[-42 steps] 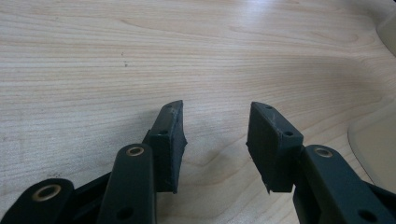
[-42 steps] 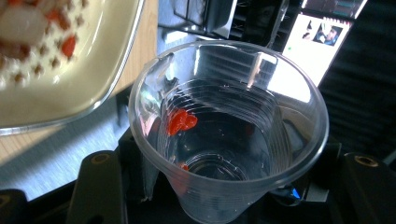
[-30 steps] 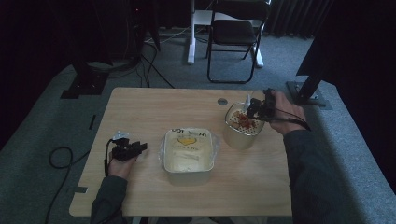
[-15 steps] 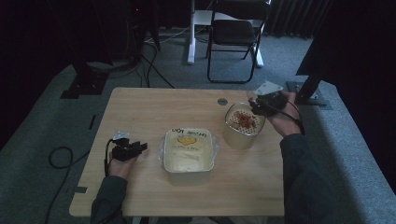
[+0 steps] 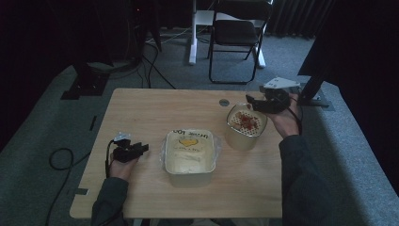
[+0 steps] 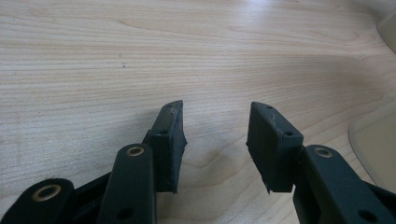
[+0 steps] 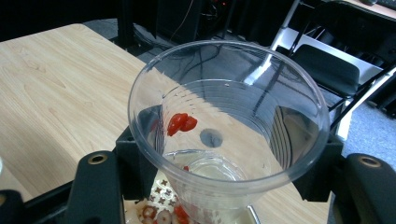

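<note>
High view is looking forward and down from the person's edge, far enough out to be taking in the whole surface [image 5: 155, 108]. Left tool [image 6: 215, 140] cam is skimming low over bare wood. Right tool [image 7: 224, 177] cam is sitting close behind the clear cup [image 7: 229, 126], sharing the far right corner's grommet hole [image 5: 224, 102] with high view.

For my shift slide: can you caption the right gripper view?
Right tongs grip a clear plastic cup, red bits stuck to its inner wall, above the strainer container.
</note>
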A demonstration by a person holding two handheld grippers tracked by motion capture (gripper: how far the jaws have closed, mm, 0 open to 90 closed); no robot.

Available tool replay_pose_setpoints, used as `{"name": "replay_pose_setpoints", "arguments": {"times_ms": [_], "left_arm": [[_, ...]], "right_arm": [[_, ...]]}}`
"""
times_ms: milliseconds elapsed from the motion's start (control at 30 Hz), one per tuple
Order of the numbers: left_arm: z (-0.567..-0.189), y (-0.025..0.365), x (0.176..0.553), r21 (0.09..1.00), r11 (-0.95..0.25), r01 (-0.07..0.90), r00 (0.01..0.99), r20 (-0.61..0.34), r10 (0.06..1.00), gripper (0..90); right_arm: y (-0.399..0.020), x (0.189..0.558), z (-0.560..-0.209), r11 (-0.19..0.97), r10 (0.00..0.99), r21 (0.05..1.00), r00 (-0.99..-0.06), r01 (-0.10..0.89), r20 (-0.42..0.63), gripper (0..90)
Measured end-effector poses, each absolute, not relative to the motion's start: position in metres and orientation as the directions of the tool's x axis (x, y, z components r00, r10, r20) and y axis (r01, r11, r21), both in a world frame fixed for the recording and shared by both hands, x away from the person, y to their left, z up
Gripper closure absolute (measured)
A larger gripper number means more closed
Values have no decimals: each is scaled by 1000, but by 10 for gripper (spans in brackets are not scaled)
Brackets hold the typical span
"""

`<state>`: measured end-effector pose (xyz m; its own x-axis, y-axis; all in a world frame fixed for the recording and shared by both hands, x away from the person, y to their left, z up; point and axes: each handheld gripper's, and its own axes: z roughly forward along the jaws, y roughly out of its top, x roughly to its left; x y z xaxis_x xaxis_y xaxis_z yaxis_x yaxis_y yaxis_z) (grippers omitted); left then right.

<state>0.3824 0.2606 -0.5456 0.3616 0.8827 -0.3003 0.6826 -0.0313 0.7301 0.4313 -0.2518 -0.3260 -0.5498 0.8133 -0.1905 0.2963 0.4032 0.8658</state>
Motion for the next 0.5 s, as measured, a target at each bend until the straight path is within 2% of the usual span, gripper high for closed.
{"name": "replay_pose_setpoints", "arguments": {"times_ms": [500], "left_arm": [[-546, 261, 382, 730, -32, 682, 363, -300, 882, 565]], "right_arm": [[-241, 432, -326, 354, 791, 888, -600, 294, -117, 348]]}}
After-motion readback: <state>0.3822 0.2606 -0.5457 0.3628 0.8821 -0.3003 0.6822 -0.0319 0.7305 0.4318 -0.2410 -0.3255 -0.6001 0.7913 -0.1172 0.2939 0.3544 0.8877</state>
